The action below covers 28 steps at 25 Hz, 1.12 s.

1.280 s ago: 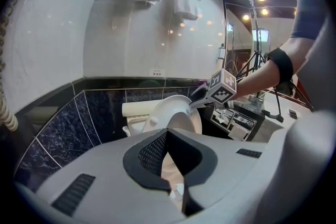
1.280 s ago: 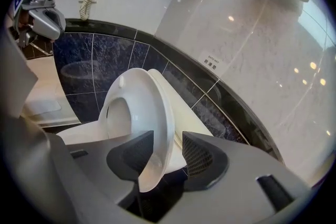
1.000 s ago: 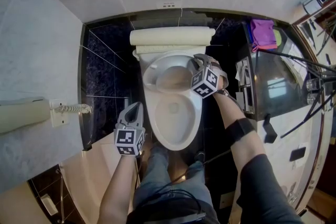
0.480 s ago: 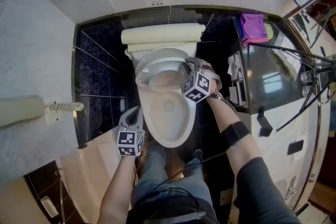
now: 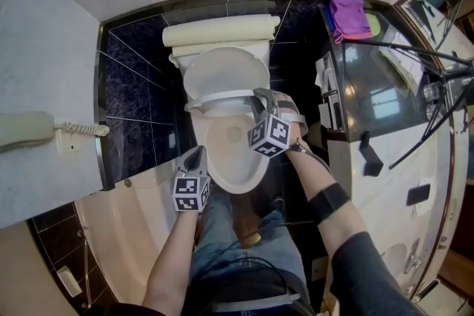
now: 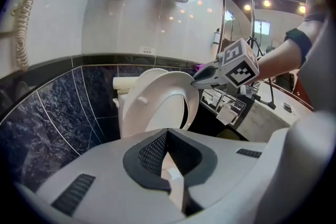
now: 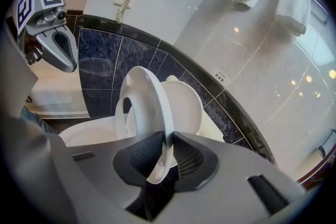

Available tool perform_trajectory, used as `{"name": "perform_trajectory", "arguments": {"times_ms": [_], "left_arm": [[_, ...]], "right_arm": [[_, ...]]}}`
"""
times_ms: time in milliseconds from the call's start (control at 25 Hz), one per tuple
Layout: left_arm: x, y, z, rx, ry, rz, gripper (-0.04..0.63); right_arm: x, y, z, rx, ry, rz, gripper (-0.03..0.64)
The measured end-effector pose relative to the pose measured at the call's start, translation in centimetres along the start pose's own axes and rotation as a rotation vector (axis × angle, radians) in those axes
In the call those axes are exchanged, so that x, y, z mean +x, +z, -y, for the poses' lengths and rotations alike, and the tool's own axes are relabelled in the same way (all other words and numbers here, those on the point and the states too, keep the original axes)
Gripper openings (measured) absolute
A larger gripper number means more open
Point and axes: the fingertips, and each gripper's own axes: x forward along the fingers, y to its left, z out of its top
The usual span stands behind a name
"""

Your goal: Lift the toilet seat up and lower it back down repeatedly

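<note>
White plastic toilet seat point(image 7: 157, 107) stands half-raised on its far hinge, its rim edge-on in the right gripper point(image 5: 261, 98), whose jaws have just been closing and clamp it; left gripper point(image 5: 194, 158), jaws together and empty, hangs near-left of the bowl point(image 5: 229, 159).

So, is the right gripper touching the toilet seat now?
Touching. The right gripper view shows it: the right gripper, its jaws having just been closing, pinches the rim of the toilet seat from both sides.
</note>
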Motion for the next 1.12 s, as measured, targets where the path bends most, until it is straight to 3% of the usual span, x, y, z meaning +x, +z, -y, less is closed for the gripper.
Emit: {"name": "perform_trajectory", "arguments": {"times_ms": [320, 640, 1000, 1120], "left_arm": [[0.2, -3.5, 2.1, -0.026, 0.036, -0.024, 0.0], [1.4, -6.2, 4.7, -0.066, 0.018, -0.029, 0.0], [0.5, -11.2, 7.0, -0.11, 0.015, -0.093, 0.0], [0.2, -12.7, 7.4, -0.109, 0.009, -0.116, 0.0]], "right_arm": [[-3.9, -1.9, -5.2, -0.08, 0.009, 0.016, 0.083], [-7.5, -4.8, -12.6, -0.161, 0.05, -0.012, 0.084], [-10.3, -9.1, -20.2, -0.212, 0.164, -0.038, 0.091], [-11.4, -10.0, -21.2, -0.219, 0.173, -0.023, 0.031]]}}
